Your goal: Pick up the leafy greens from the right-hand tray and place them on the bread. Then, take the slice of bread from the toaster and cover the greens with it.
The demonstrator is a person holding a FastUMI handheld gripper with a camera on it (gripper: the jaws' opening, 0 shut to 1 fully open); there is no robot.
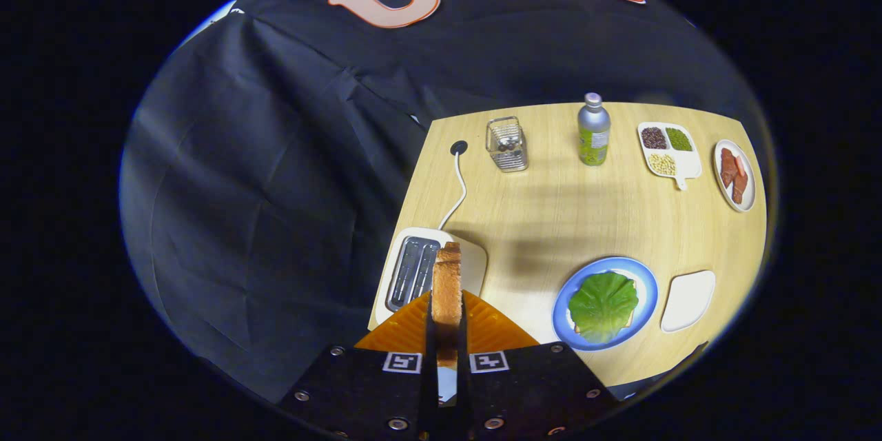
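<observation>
Clamping bread slice (447, 282), hand-held gripper (446, 331)

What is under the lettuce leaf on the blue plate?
A slice of bread peeks out at one edge of the lettuce leaf on the blue plate; the rest is covered. The gripper holds the toast edge-on, jaws closed on it, above the toaster.

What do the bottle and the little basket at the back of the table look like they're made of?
Bottle: likely brushed metal, judging by its dull grey sheen, with a green label. Basket: seemingly thin wire mesh, shiny and see-through. The tool is shut on the toast.
</observation>
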